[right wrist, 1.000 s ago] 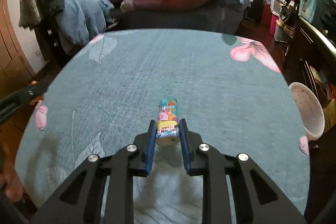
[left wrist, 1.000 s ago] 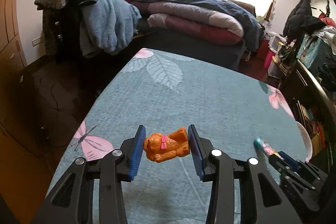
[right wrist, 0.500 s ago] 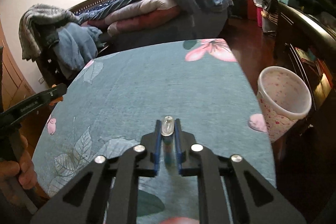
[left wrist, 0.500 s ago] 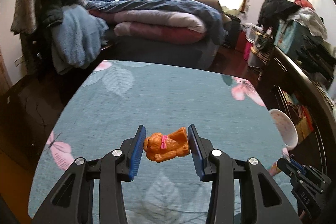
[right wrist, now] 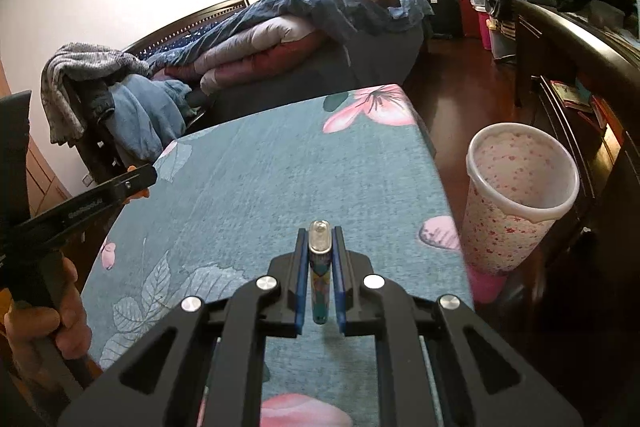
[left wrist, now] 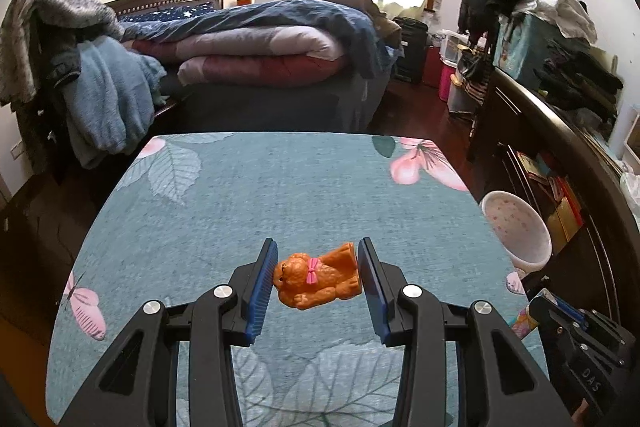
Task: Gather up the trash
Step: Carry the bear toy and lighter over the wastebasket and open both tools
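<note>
Grippers both loaded: left gripper (left wrist: 317, 281) pinches orange plastic toy dog (left wrist: 318, 279), right gripper (right wrist: 319, 277) squeezes flattened colourful wrapper tube (right wrist: 319, 269), both over the teal floral table (right wrist: 280, 167). White pink-speckled plastic bin (right wrist: 516, 205) stands just beside the table (floor level). Centre each above the rim before releasing.

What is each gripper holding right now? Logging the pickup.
Left gripper: closed on the orange toy dog.
Right gripper: closed on the flattened colourful can.

Far ahead of the gripper, folded blankets (left wrist: 256, 55) are lying on a bed (left wrist: 280, 99), and clothes (left wrist: 108, 99) are hanging to its left.
</note>
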